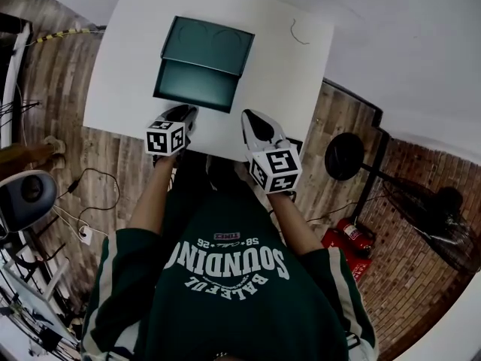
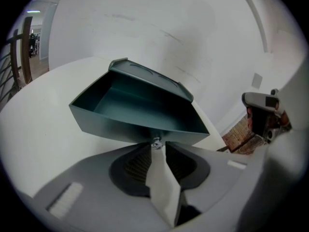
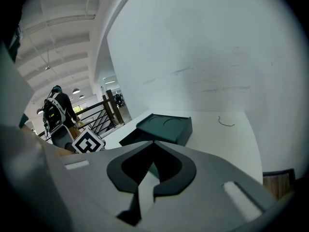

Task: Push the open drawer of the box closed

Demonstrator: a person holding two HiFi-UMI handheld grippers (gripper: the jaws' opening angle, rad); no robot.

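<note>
A dark green box (image 1: 210,43) lies on the white table (image 1: 285,89), its drawer (image 1: 197,86) pulled out toward me and empty. In the left gripper view the drawer (image 2: 130,105) fills the middle, and a small metal knob (image 2: 156,142) on its front sits between the tips of my left gripper (image 2: 156,145). The jaws stand a little apart, with a gap beside the knob. In the head view the left gripper (image 1: 188,112) is at the drawer's front and the right gripper (image 1: 249,116) just to its right. The right gripper (image 3: 153,142) is shut on nothing, short of the box (image 3: 166,126).
A thin curl of wire (image 1: 298,32) lies on the table behind the box, to its right. Beside the table's right edge stands a black fan (image 1: 344,155), with a red object (image 1: 346,235) on the wooden floor. A person (image 3: 55,108) stands by a railing far off.
</note>
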